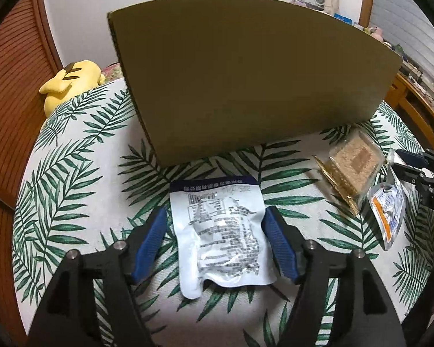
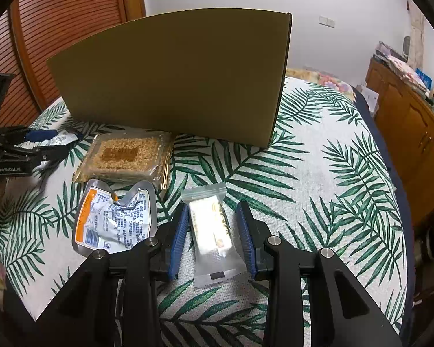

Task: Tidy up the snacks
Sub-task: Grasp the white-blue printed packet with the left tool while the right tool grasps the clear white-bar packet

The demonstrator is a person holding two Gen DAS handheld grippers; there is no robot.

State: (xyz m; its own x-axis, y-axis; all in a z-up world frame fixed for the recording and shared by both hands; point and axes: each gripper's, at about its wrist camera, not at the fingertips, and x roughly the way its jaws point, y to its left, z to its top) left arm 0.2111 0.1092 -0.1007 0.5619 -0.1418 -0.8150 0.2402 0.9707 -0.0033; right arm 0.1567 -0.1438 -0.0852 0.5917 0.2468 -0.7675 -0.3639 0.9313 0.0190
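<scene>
A brown cardboard box [image 1: 246, 75] stands on the leaf-print cloth; it also shows in the right wrist view [image 2: 173, 78]. My left gripper [image 1: 217, 217] is open, its blue pads either side of a white foil snack pouch [image 1: 222, 231] lying flat. My right gripper [image 2: 212, 211] is open around a clear-wrapped white snack bar [image 2: 211, 231]. A sesame brittle pack [image 2: 127, 156] lies in front of the box. A silver and orange pouch [image 2: 115, 219] lies to the left of the right gripper.
The leaf-print cloth [image 2: 318, 173] covers a bed-like surface. A yellow plush toy [image 1: 69, 81] lies at the far left. A wooden cabinet [image 2: 413, 127] stands at the right. A slatted wooden door [image 1: 11, 86] is on the left.
</scene>
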